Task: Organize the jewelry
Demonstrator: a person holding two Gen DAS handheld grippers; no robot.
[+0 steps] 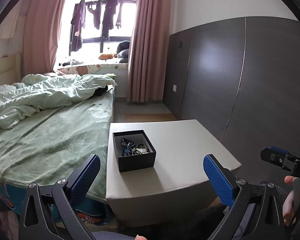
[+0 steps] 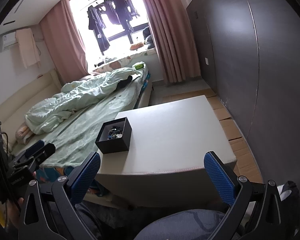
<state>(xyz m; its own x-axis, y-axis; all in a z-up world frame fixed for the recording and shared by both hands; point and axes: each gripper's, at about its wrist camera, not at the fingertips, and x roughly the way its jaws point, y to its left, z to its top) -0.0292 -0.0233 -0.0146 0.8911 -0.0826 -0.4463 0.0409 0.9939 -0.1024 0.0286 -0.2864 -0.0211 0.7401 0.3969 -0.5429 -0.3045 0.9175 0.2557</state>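
A small open black box [image 1: 134, 151] stands on the left part of a white table [image 1: 182, 152]. A tangle of beaded jewelry [image 1: 134, 147] lies inside it. The box [image 2: 114, 139] and its jewelry [image 2: 115, 133] also show in the right wrist view, on the table [image 2: 176, 132]. My left gripper [image 1: 151, 165] is open and empty, held back from the table's near edge. My right gripper [image 2: 152, 163] is open and empty, also short of the table's near edge. Each gripper shows at the edge of the other's view.
A bed with a green sheet and rumpled quilt [image 1: 46, 120] adjoins the table's left side. A dark grey wardrobe wall [image 1: 240, 76] runs along the right. Pink curtains [image 1: 148, 46] and a window with hanging clothes are at the back. Cardboard [image 2: 230, 116] covers the floor.
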